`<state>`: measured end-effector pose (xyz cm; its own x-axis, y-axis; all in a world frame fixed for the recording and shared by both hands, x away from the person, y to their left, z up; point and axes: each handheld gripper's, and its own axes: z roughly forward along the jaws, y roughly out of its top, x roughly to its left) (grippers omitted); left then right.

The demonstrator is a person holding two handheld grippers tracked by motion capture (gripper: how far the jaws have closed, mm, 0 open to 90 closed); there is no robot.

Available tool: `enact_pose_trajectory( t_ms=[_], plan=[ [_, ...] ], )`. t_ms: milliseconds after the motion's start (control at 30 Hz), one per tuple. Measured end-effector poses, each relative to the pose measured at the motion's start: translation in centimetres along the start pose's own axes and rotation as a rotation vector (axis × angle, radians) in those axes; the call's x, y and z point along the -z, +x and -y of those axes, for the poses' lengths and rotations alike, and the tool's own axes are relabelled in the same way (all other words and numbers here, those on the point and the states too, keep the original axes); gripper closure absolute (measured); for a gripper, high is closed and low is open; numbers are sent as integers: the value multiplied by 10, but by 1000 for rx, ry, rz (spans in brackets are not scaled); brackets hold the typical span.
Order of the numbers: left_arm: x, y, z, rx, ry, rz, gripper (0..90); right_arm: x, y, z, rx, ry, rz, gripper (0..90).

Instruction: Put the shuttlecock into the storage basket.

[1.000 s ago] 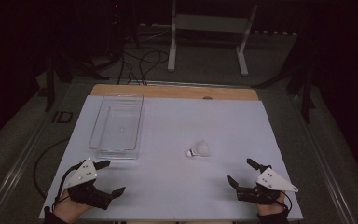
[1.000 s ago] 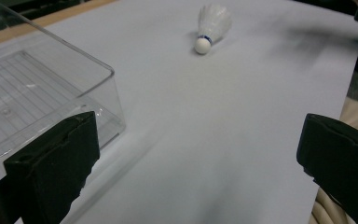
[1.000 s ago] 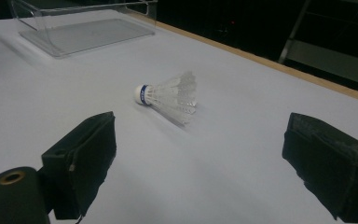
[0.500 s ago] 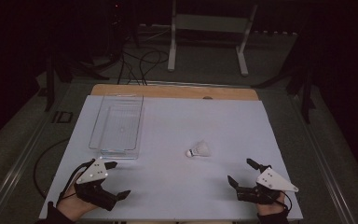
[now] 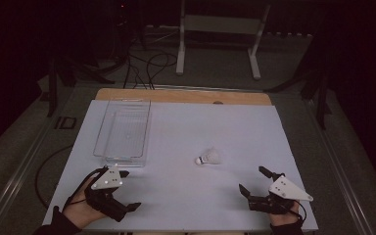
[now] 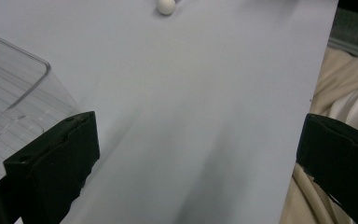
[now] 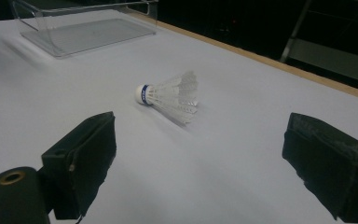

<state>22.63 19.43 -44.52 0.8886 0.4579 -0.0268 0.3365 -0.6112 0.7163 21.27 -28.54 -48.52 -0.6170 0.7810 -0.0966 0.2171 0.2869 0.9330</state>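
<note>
White shuttlecock (image 5: 208, 157) on its side, well right of clear tray (image 5: 123, 131)

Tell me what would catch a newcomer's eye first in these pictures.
Probably the white shuttlecock, lying on its side alone on the pale table, right of centre. Next, the clear plastic tray standing empty at the left. At the near edge, the left tongs and right tongs both rest open, holding nothing.

Dark room, white metal stand (image 5: 219, 29), floor cables (image 5: 147, 63)
</note>
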Motion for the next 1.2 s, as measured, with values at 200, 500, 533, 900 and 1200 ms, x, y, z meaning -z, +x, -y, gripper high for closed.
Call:
enact_pose_trajectory(
  t_ms=[200, 500, 533, 900, 1200],
  plan=[
    [-5, -1, -5, -17, 29, 17, 0, 0, 0, 0, 0, 1, -1, 96],
    [-10, -1, -14, -47, 53, 54, 0, 0, 0, 0, -3, 2, -3, 96],
    [-10, -1, -15, -52, 57, 59, 0, 0, 0, 0, -3, 1, -3, 96],
    [-20, -1, -25, -93, 108, 104, 0, 0, 0, 0, -1, 0, -3, 96],
    [-36, 0, -30, -101, 160, 134, 0, 0, 0, 0, 0, 1, -4, 96]
  ],
)
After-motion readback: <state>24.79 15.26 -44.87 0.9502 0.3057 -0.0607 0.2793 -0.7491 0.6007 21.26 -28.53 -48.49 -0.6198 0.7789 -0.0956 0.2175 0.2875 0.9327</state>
